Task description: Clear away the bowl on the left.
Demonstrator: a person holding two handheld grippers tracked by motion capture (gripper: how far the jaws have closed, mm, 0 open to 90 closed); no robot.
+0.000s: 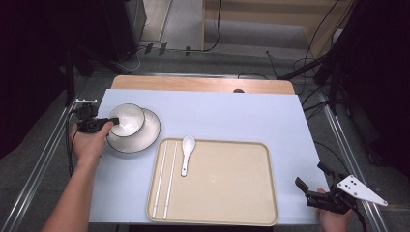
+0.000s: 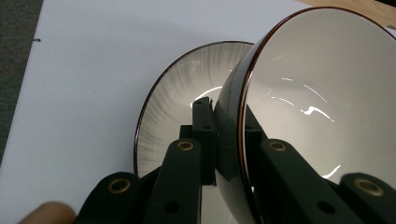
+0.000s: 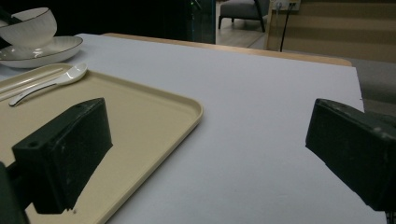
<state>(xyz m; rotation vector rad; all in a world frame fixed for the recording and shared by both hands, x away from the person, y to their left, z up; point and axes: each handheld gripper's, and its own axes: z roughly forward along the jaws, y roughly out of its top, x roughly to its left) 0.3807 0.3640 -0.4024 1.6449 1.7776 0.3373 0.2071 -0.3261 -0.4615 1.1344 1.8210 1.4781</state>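
A white bowl (image 1: 126, 120) with a dark rim sits tilted on a wider ribbed plate (image 1: 150, 135) at the table's left. My left gripper (image 1: 112, 121) is shut on the bowl's near rim. In the left gripper view the bowl (image 2: 322, 84) has one jaw inside it and the other outside, above the plate (image 2: 182, 84), with the left gripper (image 2: 227, 116) pinching the wall. My right gripper (image 1: 312, 176) rests open at the table's front right corner, and the right gripper (image 3: 210, 140) has nothing between its jaws.
A beige tray (image 1: 227, 179) lies in the middle front, with a white spoon (image 1: 186, 150) and a pair of white chopsticks (image 1: 164, 176) along its left side. The right gripper view has the tray (image 3: 154, 112) at its left and the bowl (image 3: 30, 25) far off.
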